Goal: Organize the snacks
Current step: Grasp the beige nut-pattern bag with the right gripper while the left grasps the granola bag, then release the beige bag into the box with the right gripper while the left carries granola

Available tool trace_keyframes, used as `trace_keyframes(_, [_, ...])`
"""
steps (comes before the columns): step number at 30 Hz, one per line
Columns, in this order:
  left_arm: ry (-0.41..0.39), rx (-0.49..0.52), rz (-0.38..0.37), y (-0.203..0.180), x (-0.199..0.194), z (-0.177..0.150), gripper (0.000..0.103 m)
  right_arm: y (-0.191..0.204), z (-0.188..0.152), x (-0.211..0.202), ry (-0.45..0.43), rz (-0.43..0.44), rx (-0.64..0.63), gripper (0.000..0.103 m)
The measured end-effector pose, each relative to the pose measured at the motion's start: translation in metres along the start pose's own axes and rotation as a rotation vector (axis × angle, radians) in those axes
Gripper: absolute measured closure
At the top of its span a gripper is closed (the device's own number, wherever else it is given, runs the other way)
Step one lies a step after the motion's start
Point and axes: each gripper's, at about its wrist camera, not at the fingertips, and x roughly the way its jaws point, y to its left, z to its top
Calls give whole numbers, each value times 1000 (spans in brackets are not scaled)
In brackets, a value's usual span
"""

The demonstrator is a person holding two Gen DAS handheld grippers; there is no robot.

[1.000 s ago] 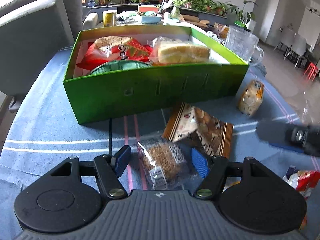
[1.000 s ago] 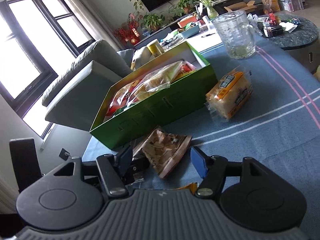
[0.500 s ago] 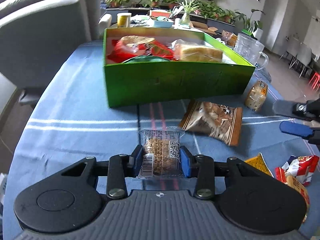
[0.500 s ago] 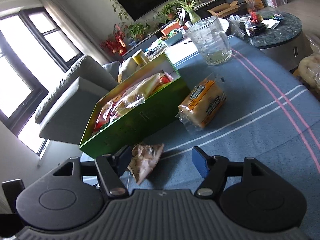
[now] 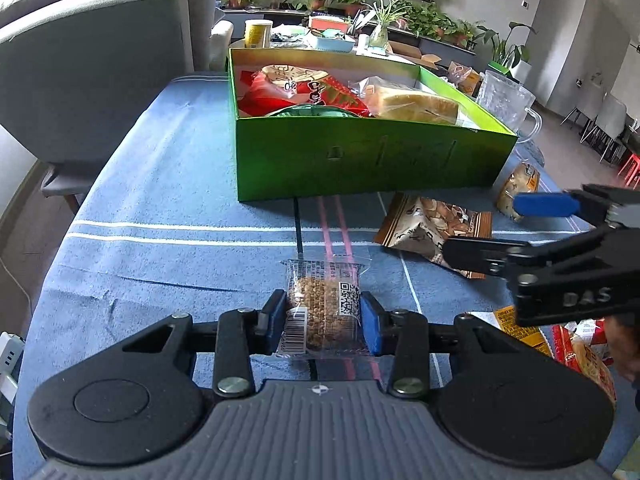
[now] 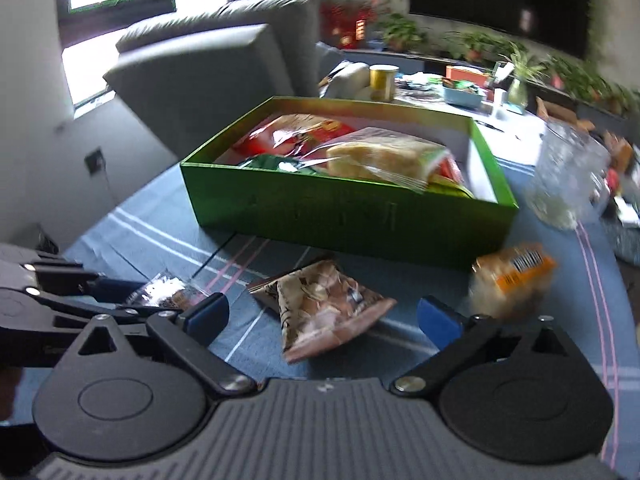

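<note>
My left gripper [image 5: 322,314] is shut on a clear-wrapped brown grain bar [image 5: 322,304], held just over the blue cloth. Ahead stands the green box [image 5: 372,156] with red packets and wrapped bread inside. My right gripper [image 6: 322,314] has its jaws opening wide, and the brown snack bag [image 6: 320,312] lies on the cloth between its fingers, untouched by the pads. In the left wrist view the right gripper [image 5: 496,226] reaches in from the right over that brown snack bag [image 5: 432,226]. An orange-labelled bread pack [image 6: 512,280] lies to the right of the box.
A glass mug [image 5: 506,100] stands right of the box. More red and yellow packets [image 5: 576,344] lie at the near right. A grey sofa [image 5: 92,60] borders the table's left side. The blue striped tablecloth [image 5: 160,200] covers the table.
My left gripper closed on the grain bar and raised it slightly. My right gripper rolled, swung left toward the brown snack bag and spread its jaws wider.
</note>
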Motion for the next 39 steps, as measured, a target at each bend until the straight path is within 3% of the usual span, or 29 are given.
trace_keyframes(8, [-11, 1, -10, 3, 0, -2, 65, 6, 12, 23, 66, -18, -98, 19])
trace_keyframes(10, [-15, 8, -5, 2, 0, -4, 65, 7, 15, 29, 75, -22, -98, 19])
trace_keyframes(14, [-18, 32, 28, -1, -1, -6, 54, 7, 15, 38, 97, -22, -89, 20])
trace_keyframes(22, [-25, 41, 40, -1, 2, -6, 53, 2, 14, 50, 134, -21, -30, 20])
trace_keyframes(28, [-35, 53, 42, -3, 1, -8, 55, -2, 13, 44, 131, -19, 29, 20])
trace_keyframes(30, [-39, 55, 31, -3, 1, -8, 64, -2, 11, 40, 126, -13, 51, 20])
trace_keyframes(39, [-68, 47, 24, -2, -8, -7, 66, -4, 12, 8, 33, 18, 132, 21])
